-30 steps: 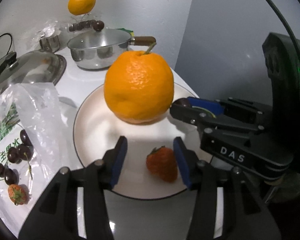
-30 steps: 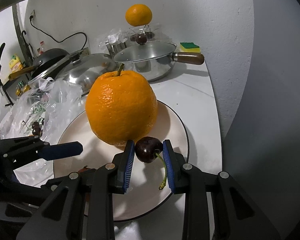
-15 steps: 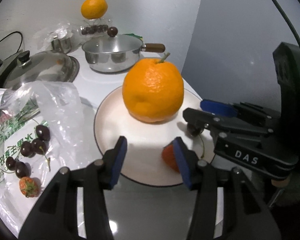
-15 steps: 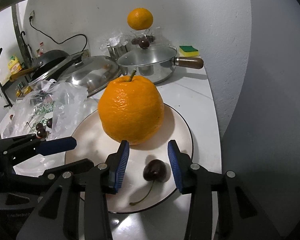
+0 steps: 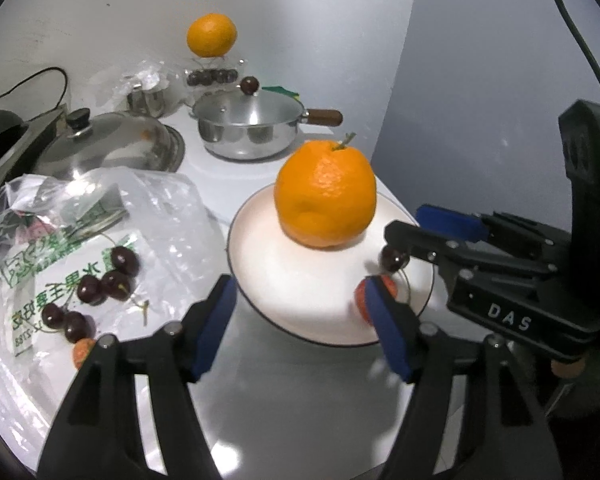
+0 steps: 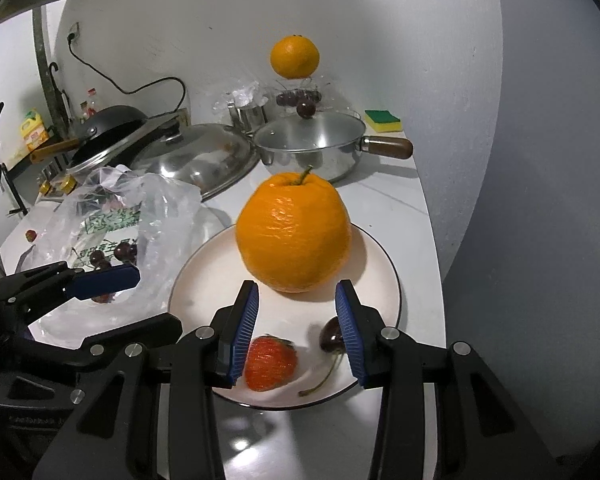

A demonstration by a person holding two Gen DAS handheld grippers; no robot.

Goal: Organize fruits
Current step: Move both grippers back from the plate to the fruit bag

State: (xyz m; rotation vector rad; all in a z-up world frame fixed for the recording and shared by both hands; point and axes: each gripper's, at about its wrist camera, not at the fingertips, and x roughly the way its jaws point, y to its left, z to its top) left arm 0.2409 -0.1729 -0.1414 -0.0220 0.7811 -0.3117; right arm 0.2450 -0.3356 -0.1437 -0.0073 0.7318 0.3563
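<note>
A big orange [image 5: 326, 194] [image 6: 294, 232] stands on the white plate [image 5: 284, 280] [image 6: 380, 264]. In front of it on the plate lie a strawberry [image 6: 269, 368] [image 5: 387, 286] and a dark cherry [image 6: 332, 334] [image 5: 394, 259] with its stem. My left gripper [image 5: 298, 296] [image 6: 158, 300] hovers over the plate's near edge. Its jaws are opening, with nothing between them, and its right finger partly hides the strawberry. My right gripper [image 6: 298, 308] [image 5: 420, 226] is open above the two small fruits and touches neither.
A clear plastic bag [image 5: 112, 216] left of the plate holds several cherries [image 5: 100, 286] and a strawberry [image 5: 85, 350]. Behind stand a lidded steel pot [image 5: 252, 132], a domed lid [image 5: 108, 144], and a second orange [image 5: 211, 35] on a glass container. The counter edge runs right of the plate.
The right gripper opened and let go of the cherry, which now lies on the plate. Both grippers drew back and up from the plate. The left jaws spread wider.
</note>
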